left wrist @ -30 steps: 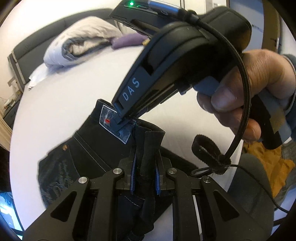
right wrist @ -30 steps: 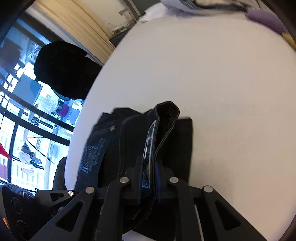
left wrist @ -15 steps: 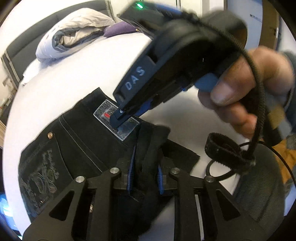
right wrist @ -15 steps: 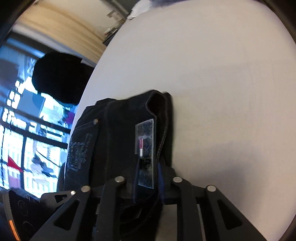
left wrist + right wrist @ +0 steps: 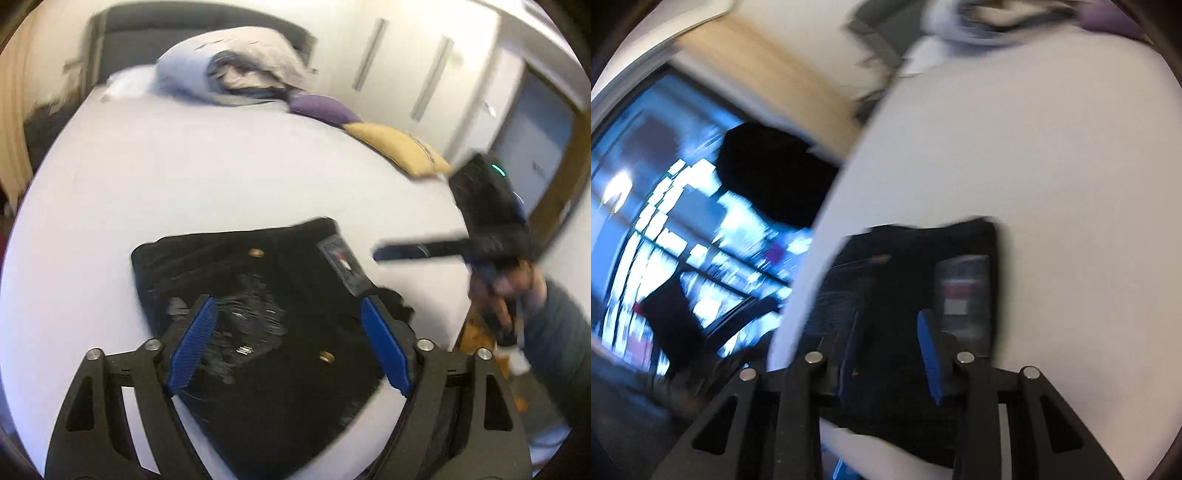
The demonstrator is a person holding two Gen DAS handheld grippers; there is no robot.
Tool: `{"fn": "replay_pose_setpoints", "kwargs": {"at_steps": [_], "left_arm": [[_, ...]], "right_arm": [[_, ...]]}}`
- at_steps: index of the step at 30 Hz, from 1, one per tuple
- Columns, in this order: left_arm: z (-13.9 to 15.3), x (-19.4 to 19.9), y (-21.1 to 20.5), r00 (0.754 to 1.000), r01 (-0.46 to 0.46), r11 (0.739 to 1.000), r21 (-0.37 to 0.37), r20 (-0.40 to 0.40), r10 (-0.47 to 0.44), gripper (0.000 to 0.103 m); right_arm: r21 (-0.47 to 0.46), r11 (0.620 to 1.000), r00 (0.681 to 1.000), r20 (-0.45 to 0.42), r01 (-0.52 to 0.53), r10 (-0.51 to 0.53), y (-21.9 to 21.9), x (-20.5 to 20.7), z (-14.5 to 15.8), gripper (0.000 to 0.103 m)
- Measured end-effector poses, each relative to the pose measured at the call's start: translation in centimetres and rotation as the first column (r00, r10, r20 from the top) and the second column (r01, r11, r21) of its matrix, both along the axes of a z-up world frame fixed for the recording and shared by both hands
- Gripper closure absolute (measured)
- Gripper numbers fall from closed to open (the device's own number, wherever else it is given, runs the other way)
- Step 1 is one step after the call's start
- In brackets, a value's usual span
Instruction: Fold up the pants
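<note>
The black pants (image 5: 266,295) lie folded flat on the white bed, waistband label (image 5: 343,266) up; they also show in the right wrist view (image 5: 905,280). My left gripper (image 5: 288,314) is wide open above them, with its blue pads (image 5: 192,343) apart and empty. My right gripper (image 5: 890,332) is open and empty over the near edge of the pants. In the left wrist view the right gripper (image 5: 417,251) sits to the right of the pants, blurred, with the hand behind it.
White bed surface (image 5: 184,177) stretches beyond the pants. A rolled duvet (image 5: 229,70), a purple pillow (image 5: 325,109) and a yellow pillow (image 5: 399,147) lie at the far side. A window and a dark chair (image 5: 768,173) stand left of the bed.
Both grippers let go of the pants and opened. The pants now lie flat. Both grippers pulled back; the right one moved off to the right.
</note>
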State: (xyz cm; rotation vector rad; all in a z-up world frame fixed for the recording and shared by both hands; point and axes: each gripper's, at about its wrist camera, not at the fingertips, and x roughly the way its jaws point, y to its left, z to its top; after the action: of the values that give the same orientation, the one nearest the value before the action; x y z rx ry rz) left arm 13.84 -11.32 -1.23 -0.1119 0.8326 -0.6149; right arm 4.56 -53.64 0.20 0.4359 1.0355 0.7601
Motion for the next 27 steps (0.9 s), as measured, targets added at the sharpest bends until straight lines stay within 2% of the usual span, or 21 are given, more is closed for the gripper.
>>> {"fn": "replay_pose_setpoints", "kwargs": {"at_steps": [1, 2, 3, 5, 7, 8, 10, 12, 14, 16, 19, 21, 24, 26, 27], "left_arm": [[-0.5, 0.7, 0.6, 1.0, 0.006, 0.999, -0.033, -0.025, -0.007, 0.05], [-1.3, 1.2, 0.9, 0.998, 0.01, 0.999, -0.037, -0.056, -0.012, 0.059], [-1.9, 1.0, 1.0, 0.998, 0.015, 0.999, -0.035, -0.064, -0.017, 0.061], [-3.3, 0.4, 1.0, 0.996, 0.046, 0.998, -0.044, -0.081, -0.049, 0.062], [-4.9, -0.3, 0.5, 0.991, 0.066, 0.997, -0.025, -0.113, -0.069, 0.062], [-5.9, -0.6, 0.3, 0.989, 0.067, 0.998, -0.009, -0.128, -0.068, 0.065], [-7.1, -0.8, -0.1, 0.991, 0.082, 0.996, 0.034, -0.111, -0.077, 0.065], [-8.1, -1.1, -0.6, 0.993, 0.099, 0.992, 0.078, -0.07, -0.093, 0.065], [-8.8, -0.8, -0.7, 0.993, 0.101, 0.993, 0.06, -0.065, -0.097, 0.065], [-9.3, -0.2, -0.1, 0.99, 0.113, 0.994, 0.007, -0.082, -0.112, 0.066], [-8.6, -0.4, 1.0, 0.982, 0.133, 0.99, -0.053, -0.126, -0.138, 0.066], [-6.7, 0.3, 3.5, 0.984, 0.103, 0.982, -0.157, -0.125, -0.123, 0.066], [-5.5, 4.4, 6.3, 0.983, 0.042, 0.942, -0.332, -0.156, -0.098, 0.066], [-6.4, 7.3, 6.5, 0.973, 0.042, 0.921, -0.388, -0.195, -0.126, 0.066], [-7.5, 8.8, 6.3, 0.96, 0.036, 0.912, -0.409, -0.238, -0.145, 0.066]], "right_arm": [[-0.014, 1.0, 1.0, -0.013, -0.023, 0.023, 1.0, -0.1, -0.6, 0.07], [-0.023, 0.999, 0.999, -0.032, -0.031, 0.03, 1.4, -0.2, -1.4, 0.07], [-0.035, 0.999, 0.998, -0.055, -0.027, 0.025, 1.4, -0.3, -2.4, 0.07], [-0.054, 0.999, 0.992, -0.126, 0.008, -0.015, 1.2, -0.4, -5.0, 0.07], [-0.037, 0.997, 0.984, -0.16, 0.069, -0.074, -0.1, -1.1, -7.0, 0.1], [-0.016, 0.995, 0.981, -0.166, 0.104, -0.105, -0.8, -1.4, -7.5, 0.103], [0.019, 0.99, 0.977, -0.167, 0.137, -0.132, -1.3, -1.9, -8.0, 0.103], [-0.015, 0.992, 0.985, -0.117, 0.123, -0.124, -0.7, -2.4, -7.8, 0.103], [-0.03, 0.994, 0.99, -0.084, 0.108, -0.111, -0.3, -2.7, -7.9, 0.103], [0.001, 0.993, 0.987, -0.108, 0.119, -0.118, -0.7, -2.5, -8.1, 0.103], [-0.006, 0.995, 0.989, -0.108, 0.097, -0.097, -1.3, -2.3, -6.4, 0.103], [0.034, 0.997, 0.995, -0.076, 0.066, -0.064, -1.5, -1.9, -4.6, 0.099], [0.101, 0.994, 0.999, -0.021, 0.026, -0.024, -1.1, -0.5, -2.4, 0.099], [0.122, 0.992, 1.0, -0.026, 0.014, -0.011, -0.5, 1.6, -2.2, 0.099], [0.123, 0.992, 0.999, -0.033, 0.008, -0.004, -0.3, 2.2, -2.4, 0.099]]}}
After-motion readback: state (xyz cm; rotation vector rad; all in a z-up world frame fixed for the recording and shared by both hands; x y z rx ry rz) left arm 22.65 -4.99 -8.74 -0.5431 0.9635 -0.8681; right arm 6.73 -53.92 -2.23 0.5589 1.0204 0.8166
